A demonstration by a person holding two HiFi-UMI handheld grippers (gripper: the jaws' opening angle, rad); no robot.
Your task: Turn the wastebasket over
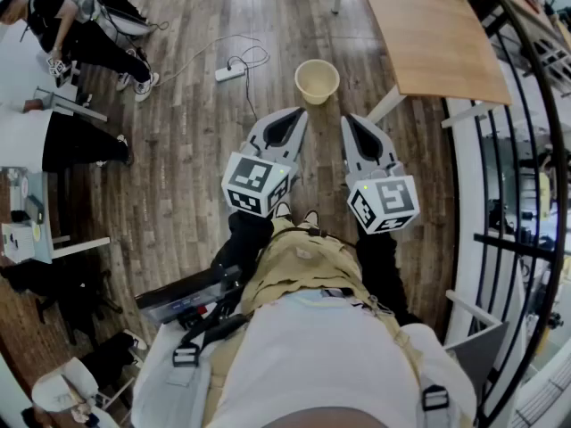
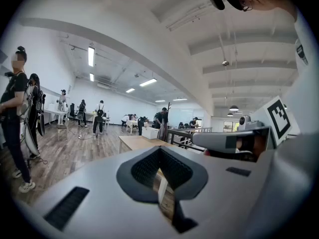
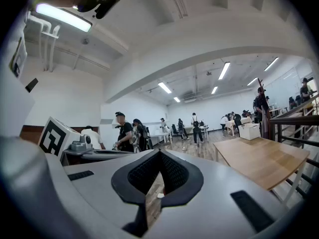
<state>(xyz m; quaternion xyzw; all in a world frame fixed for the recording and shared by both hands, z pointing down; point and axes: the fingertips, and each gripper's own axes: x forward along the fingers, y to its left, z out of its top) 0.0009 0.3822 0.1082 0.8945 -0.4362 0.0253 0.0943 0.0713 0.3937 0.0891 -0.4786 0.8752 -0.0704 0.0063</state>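
Note:
A pale yellow wastebasket (image 1: 317, 80) stands upright on the wooden floor, its open mouth facing up, just beyond both grippers in the head view. My left gripper (image 1: 301, 111) is held level in front of my body, its jaws shut with nothing between them. My right gripper (image 1: 348, 119) is beside it, also shut and empty. Both tips stop short of the basket and touch nothing. Neither gripper view shows the basket; each looks out level over its own closed jaws, the left gripper (image 2: 160, 149) and the right gripper (image 3: 158, 152), into the room.
A wooden table (image 1: 433, 34) stands at the right, one white leg (image 1: 385, 105) close to the basket. A power strip with its cable (image 1: 230, 71) lies on the floor to the basket's left. People sit and stand at the far left (image 1: 80, 25). A black railing (image 1: 526, 194) runs along the right.

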